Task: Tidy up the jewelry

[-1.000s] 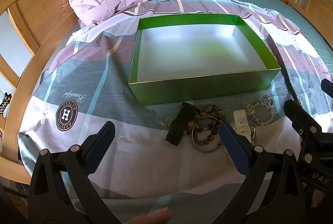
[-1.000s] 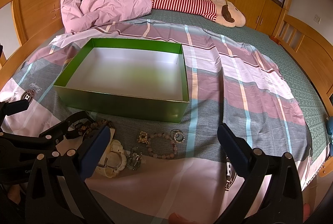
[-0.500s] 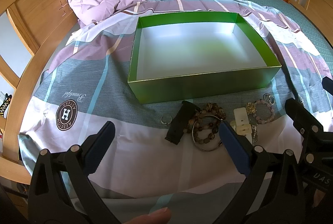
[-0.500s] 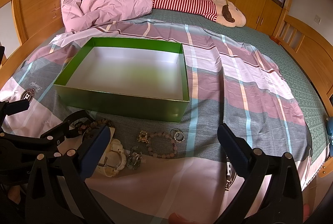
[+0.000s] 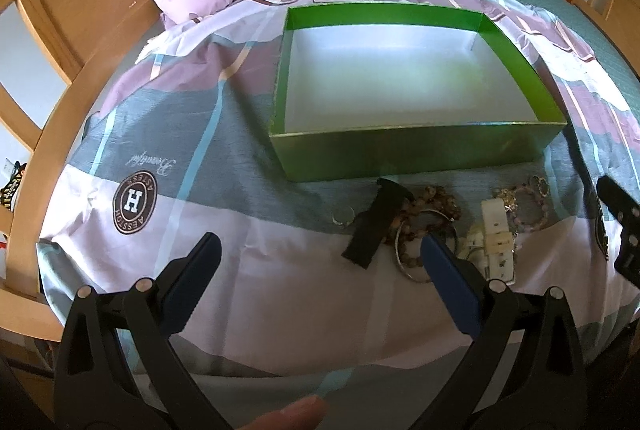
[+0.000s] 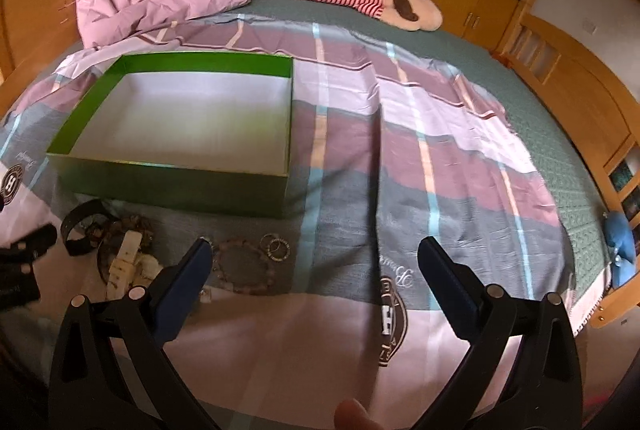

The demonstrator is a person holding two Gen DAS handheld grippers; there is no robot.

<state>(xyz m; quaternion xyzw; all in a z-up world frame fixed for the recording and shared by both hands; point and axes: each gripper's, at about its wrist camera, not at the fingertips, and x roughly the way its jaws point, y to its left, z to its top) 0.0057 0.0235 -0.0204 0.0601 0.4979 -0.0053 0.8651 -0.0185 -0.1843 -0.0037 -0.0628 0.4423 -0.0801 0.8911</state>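
The green box (image 5: 416, 150) sits open and empty on the bed (image 5: 224, 158), its long axis running nine to three o'clock in the left wrist view, likely set there as the place the pieces go. The jewelry lies loose in a row just in front of its near wall, within easy reach: a black strap (image 5: 378, 222) pointing roughly one to seven o'clock, a beaded bracelet (image 5: 428, 218) overlapping its right side, a white watch (image 5: 496, 238) lying twelve to six, and a pink bead bracelet (image 6: 246, 266) with small rings (image 6: 276, 246) at its two o'clock. The left gripper (image 5: 318, 258) and right gripper (image 6: 314, 262) both hang spread wide, holding nothing, apparently ready for a first pick.
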